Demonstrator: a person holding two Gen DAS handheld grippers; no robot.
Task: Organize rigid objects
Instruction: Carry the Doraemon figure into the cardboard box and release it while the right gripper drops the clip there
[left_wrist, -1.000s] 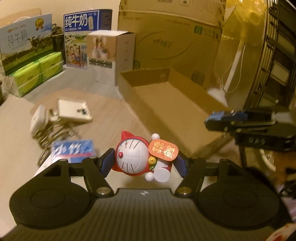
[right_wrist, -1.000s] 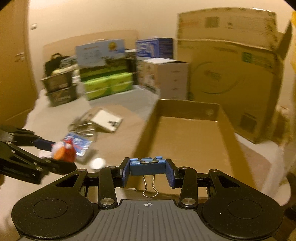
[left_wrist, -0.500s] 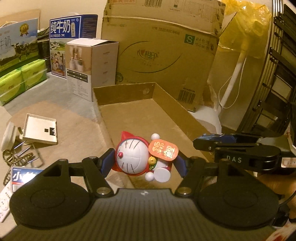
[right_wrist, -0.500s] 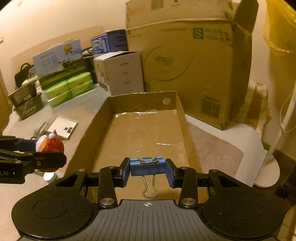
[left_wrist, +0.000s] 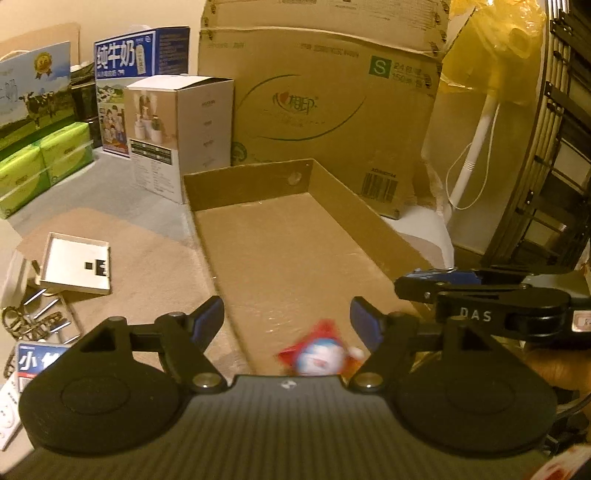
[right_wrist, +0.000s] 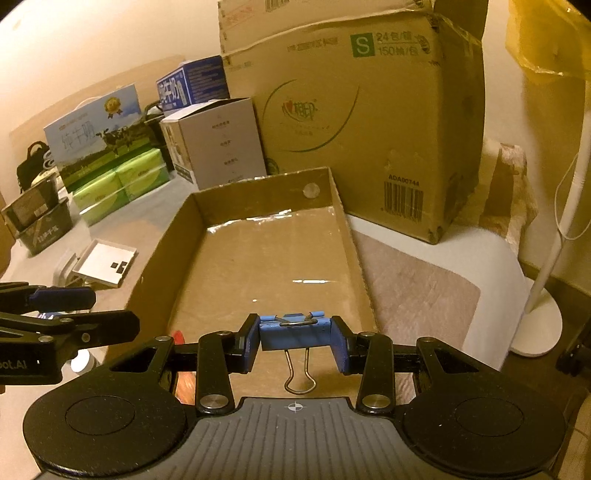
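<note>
Large carton (right_wrist: 354, 122) reads "S" and "ADA00744"; right gripper (left_wrist: 417, 280) reads "DAS"

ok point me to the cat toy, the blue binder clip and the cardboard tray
cat toy (left_wrist: 320, 360), left wrist view, on its blurred white face
blue binder clip (right_wrist: 294, 334), right wrist view, on its blue body
cardboard tray (right_wrist: 258, 195), right wrist view, on its far wall

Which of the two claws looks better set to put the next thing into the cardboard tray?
The right claw. It is shut on a blue binder clip above the tray. The left claw has just opened; the blurred cat toy lies loose below it, so that claw is empty.
</note>
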